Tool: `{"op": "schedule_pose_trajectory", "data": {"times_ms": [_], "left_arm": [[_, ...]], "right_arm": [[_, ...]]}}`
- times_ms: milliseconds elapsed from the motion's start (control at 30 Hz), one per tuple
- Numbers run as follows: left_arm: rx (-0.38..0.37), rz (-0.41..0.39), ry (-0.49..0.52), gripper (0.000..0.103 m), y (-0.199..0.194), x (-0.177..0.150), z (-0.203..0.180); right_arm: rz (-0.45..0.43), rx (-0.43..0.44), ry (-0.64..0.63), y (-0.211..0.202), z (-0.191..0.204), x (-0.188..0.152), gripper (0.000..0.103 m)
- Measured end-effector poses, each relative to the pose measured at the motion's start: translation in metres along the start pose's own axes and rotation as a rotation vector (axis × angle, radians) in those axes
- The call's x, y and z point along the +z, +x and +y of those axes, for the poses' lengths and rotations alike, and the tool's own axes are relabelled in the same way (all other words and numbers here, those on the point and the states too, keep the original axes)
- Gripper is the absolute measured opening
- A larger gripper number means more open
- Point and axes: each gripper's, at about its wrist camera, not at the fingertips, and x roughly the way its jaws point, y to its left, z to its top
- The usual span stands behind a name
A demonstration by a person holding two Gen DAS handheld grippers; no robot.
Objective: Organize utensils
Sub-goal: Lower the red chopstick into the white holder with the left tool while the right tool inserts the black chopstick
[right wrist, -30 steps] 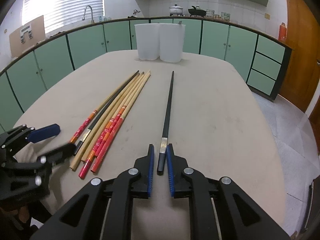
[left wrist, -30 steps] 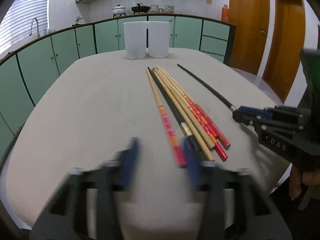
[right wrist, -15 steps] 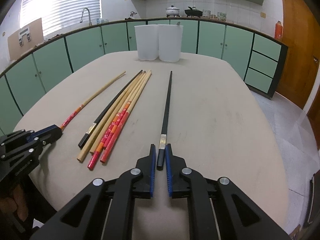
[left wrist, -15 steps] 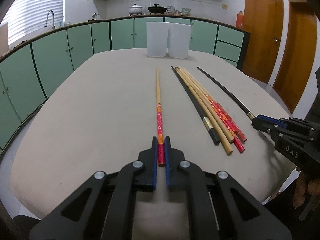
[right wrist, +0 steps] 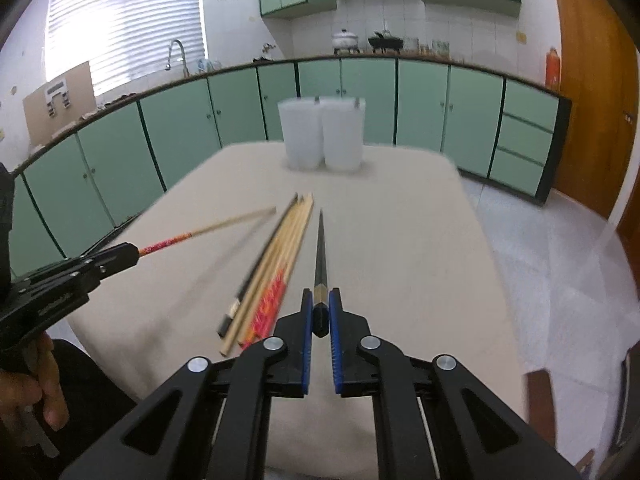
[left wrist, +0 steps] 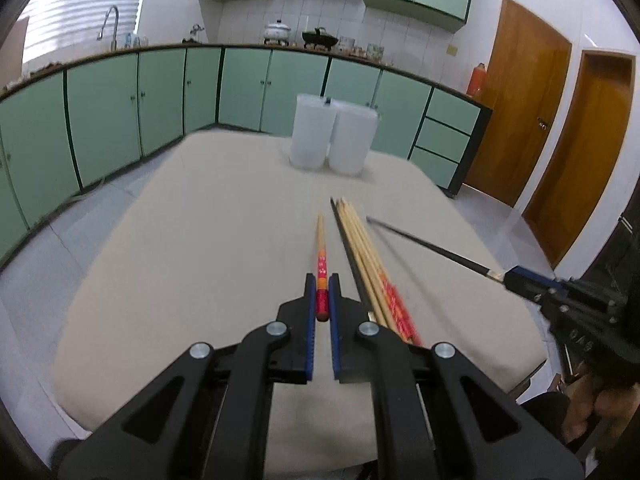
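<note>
My left gripper [left wrist: 322, 284] is shut on a wooden chopstick with a red patterned handle [left wrist: 321, 258] and holds it above the table, tip pointing away. My right gripper [right wrist: 321, 300] is shut on a black chopstick [right wrist: 320, 252], also lifted. Each shows in the other view: the red chopstick [right wrist: 200, 234] at the left, the black chopstick [left wrist: 432, 246] at the right. A bundle of several wooden and red-handled chopsticks [left wrist: 368, 256] with one black one lies on the beige table [left wrist: 200, 240] between the grippers. Two white translucent containers [left wrist: 334, 138] stand at the table's far end.
Green kitchen cabinets [left wrist: 120, 100] curve around the far side and left. Brown wooden doors [left wrist: 560, 140] are at the right. The table's near edge lies just under both grippers. Pots sit on the counter [right wrist: 360, 40] behind the containers.
Both grippers have risen from the table with their chopsticks held. The red-handled chopstick and the black chopstick are now in the air, while the bundle stays on the table.
</note>
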Motion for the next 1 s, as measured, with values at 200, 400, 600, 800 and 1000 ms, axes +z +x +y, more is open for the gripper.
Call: {"op": "schedule_pose_trajectory", "data": {"times_ms": [200,400,600,800,1000], "left_arm": [[-0.01,-0.039,0.053,0.005,-0.031,0.044,0.002],[-0.041,-0.026,0.1,0.005,-0.038,0.083,0.004],[-0.039,-0.03,0.072,0.005,-0.033,0.087,0.01],[-0.047,-0.025,0.07,0.005,-0.031,0.087,0.011],[-0.042,-0.024,0.071,0.005,-0.029,0.088,0.014]], "right_arm": [[-0.017,0.017,-0.045,-0.031,-0.001,0.058,0.005],[0.006,0.033,-0.081,-0.032,-0.004,0.107,0.005],[0.0,0.052,-0.001,-0.014,-0.011,0.056,0.008],[0.119,0.031,0.071,0.035,-0.008,-0.06,0.013],[0.151,0.024,0.087,0.046,-0.005,-0.088,0.014]]}}
